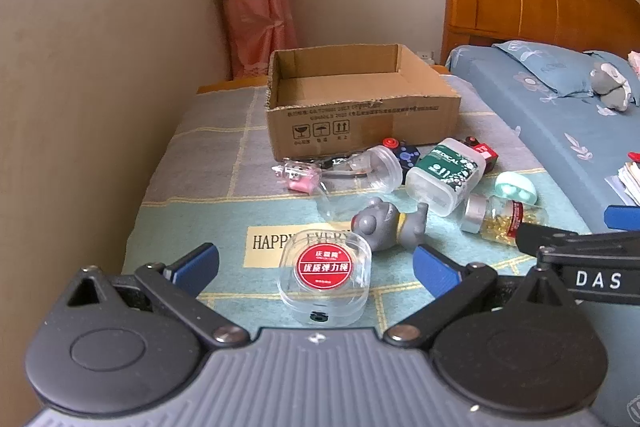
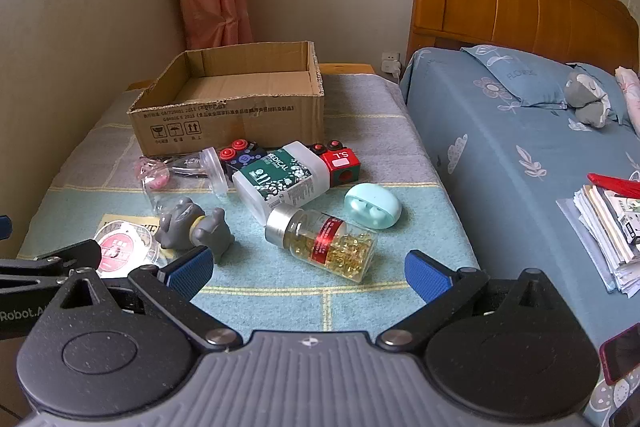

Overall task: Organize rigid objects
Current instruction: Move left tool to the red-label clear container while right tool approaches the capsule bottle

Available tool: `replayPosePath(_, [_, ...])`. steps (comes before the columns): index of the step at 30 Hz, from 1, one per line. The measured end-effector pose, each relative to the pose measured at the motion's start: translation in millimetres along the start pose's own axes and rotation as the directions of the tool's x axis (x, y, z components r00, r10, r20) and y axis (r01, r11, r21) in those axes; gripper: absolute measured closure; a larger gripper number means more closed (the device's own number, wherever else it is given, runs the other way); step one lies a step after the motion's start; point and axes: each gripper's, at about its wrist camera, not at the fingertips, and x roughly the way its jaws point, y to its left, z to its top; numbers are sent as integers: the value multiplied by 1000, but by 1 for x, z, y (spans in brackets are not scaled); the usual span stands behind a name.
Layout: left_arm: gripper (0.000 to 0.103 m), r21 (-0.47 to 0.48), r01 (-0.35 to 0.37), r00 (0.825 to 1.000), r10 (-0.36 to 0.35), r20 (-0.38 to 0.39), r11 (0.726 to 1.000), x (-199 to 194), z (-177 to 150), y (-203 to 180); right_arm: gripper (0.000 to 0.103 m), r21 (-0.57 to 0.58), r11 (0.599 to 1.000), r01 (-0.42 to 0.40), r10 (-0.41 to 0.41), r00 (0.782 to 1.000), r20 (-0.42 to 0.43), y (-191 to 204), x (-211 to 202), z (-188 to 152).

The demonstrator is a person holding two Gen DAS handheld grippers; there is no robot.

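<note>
The empty cardboard box stands at the far end of the cloth-covered surface, with the loose items scattered before it. Both tongs gape wide, holding nothing. The right tongs face the capsule jar lying on its side; best to close across its glass body. The left tongs frame the clear round case, flat enough to demand a low, level pinch.

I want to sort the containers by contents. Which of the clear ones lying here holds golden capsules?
The silver-capped bottle with a red label, lying on its side just ahead of the right gripper. The other clear containers hold no capsules.
</note>
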Motion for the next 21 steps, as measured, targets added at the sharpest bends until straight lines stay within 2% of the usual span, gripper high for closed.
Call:
replayPosePath(8, [1,8,14,1000,-14,0,1000,1,0,0,0,1,1000,2,-2,1000,-1,0,0,2])
replayPosePath(21, [1,86,98,995,-98,-10,991,14,1,-1,0,15,1000,-2,2,1000,-22,-5,13,3])
